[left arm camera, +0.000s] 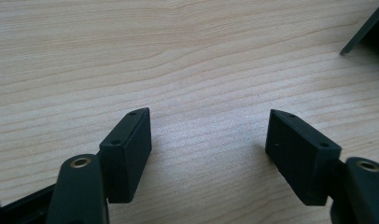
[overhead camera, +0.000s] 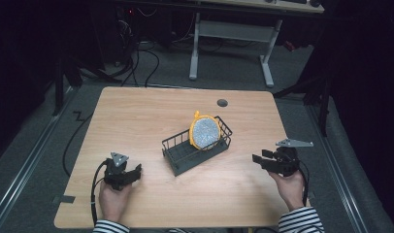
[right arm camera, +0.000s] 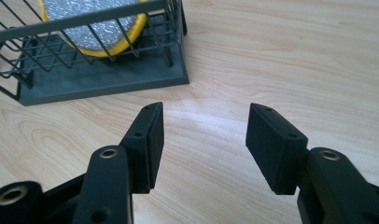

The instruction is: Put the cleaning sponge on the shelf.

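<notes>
A dark wire basket (overhead camera: 185, 155) stands near the middle of the wooden table (overhead camera: 137, 116). A round silver scrubber with a yellow rim (overhead camera: 205, 132) leans upright inside its right half. My left gripper (overhead camera: 136, 170) rests low at the front left, open, nothing between its pads (left arm camera: 131, 149). My right gripper (overhead camera: 257, 158) is at the front right, open and empty, pointing toward the basket. In the right gripper view the basket (right arm camera: 108, 79) and the scrubber (right arm camera: 85, 18) lie just beyond the jaws, with bare wood between the pads (right arm camera: 271, 144).
A round cable hole (overhead camera: 222, 103) sits near the table's far edge. A basket corner (left arm camera: 365, 32) shows at the upper right of the left gripper view. Beyond the table stand a white desk frame (overhead camera: 234, 43) and loose floor cables (overhead camera: 141, 58).
</notes>
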Demonstrator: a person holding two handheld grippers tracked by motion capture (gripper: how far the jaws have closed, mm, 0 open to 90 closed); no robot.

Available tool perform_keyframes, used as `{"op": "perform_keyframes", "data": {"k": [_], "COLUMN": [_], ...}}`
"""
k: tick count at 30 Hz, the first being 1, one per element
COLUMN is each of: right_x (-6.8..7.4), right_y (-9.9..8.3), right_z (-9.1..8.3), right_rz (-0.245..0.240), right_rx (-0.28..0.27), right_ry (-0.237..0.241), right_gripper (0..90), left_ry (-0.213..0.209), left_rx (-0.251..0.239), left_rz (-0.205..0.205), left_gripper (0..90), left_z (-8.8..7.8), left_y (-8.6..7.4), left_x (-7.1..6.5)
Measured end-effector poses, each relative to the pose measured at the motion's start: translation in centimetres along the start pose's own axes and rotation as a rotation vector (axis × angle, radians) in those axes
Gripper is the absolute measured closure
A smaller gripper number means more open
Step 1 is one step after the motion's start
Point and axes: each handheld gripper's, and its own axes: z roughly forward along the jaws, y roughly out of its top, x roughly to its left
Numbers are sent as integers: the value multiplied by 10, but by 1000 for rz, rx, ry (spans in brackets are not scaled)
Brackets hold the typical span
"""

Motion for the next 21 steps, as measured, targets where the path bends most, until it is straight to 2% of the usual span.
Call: {"op": "perform_keyframes", "data": {"k": [12, 15, 21], "right_x": [-7, -7, -6], "right_y": [-23, -31, -45], "right_z": [25, 33, 46], "right_rz": [39, 11, 0], "right_rx": [14, 5, 8], "right_ry": [-24, -43, -75], "right_gripper": [465, 462, 464], "left_ry": [-1, 0, 0], "left_rx": [-1, 0, 0], "left_rz": [-2, 0, -1], "left_gripper": [319, 320, 319], "left_z": [0, 0, 0], "left_y": [0, 0, 0], "left_x": [0, 0, 0]}}
